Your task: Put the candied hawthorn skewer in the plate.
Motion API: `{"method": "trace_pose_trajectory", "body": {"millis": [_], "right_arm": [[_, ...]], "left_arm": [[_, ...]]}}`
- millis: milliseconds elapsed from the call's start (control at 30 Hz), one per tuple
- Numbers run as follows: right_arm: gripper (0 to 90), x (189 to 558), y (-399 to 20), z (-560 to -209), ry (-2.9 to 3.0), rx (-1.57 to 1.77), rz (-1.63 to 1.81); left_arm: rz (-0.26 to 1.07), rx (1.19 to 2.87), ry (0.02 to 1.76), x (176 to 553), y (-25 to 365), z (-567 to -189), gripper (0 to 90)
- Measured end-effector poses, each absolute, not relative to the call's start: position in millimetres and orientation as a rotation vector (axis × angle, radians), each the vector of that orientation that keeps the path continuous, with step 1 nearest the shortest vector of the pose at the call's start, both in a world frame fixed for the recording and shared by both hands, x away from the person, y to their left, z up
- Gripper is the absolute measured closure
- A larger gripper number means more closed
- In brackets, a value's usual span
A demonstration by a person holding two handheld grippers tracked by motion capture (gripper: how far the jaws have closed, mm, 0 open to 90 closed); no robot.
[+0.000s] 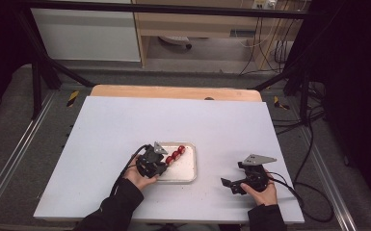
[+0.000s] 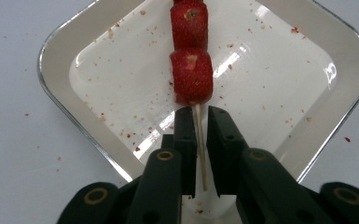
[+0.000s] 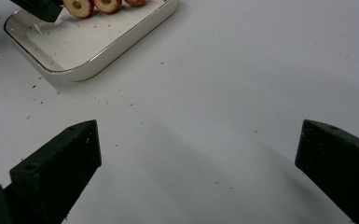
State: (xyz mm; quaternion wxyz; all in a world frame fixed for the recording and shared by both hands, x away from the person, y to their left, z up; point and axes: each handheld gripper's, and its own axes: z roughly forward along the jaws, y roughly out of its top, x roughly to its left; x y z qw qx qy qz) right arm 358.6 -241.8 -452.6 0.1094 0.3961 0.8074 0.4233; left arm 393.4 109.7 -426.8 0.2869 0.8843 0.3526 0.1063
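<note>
Left gripper [image 2: 198,116] over the near corner of a shallow, white, square ceramic dish with a thin metallic rim [image 2: 60,105]. Its two black jaws stand close together on either side of a thin, pale wooden skewer [image 2: 198,140], with a narrow gap showing on each side of the stick: the jaws are slightly parted, not pinching. The skewer runs away from the jaws and carries red, seed-flecked strawberry pieces [image 2: 191,77] threaded in a row; the nearest piece sits just beyond the jaw tips.

The step in hand reads as setting the skewer down in the dish. To do it well, the jaws should part only enough to clear the stick, then draw straight back along its line so neither pad drags the skewer or tips the fruit over the rim.

In the high view, the dish lies near the middle of the white table top [image 1: 125,125], with the fruit row lying diagonally inside it. The dish also holds scattered red crumbs and specks; some lie on the table around it.

Right gripper [image 3: 198,154], jaws spread wide and holding nothing, rests low over bare table, well apart from the dish.
</note>
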Motion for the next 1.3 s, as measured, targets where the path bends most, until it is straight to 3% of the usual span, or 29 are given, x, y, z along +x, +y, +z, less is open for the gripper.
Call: {"method": "trace_pose_trajectory", "body": {"millis": [233,467,600,833,1300], "right_arm": [[0.6,358.8,-242.4,-451.6,2.369,1.164,1.25],[0.5,358.3,-242.4,-451.8,2.374,1.167,1.239],[0.4,358.2,-242.3,-452.0,2.368,1.167,1.245],[0.5,358.2,-242.2,-452.4,2.372,1.17,1.235],[0.4,357.1,-243.6,-453.6,2.372,1.18,1.234]], "left_arm": [[0.286,2.321,0.889,386.7,123.9,-417.1,56.1],[0.245,2.258,0.868,381.0,151.2,-411.8,25.3],[0.251,2.244,0.88,376.9,169.5,-414.1,13.4],[0.276,2.197,0.933,367.6,204.0,-424.0,6.7],[0.317,2.077,0.982,349.8,261.4,-446.9,7.5]]}}
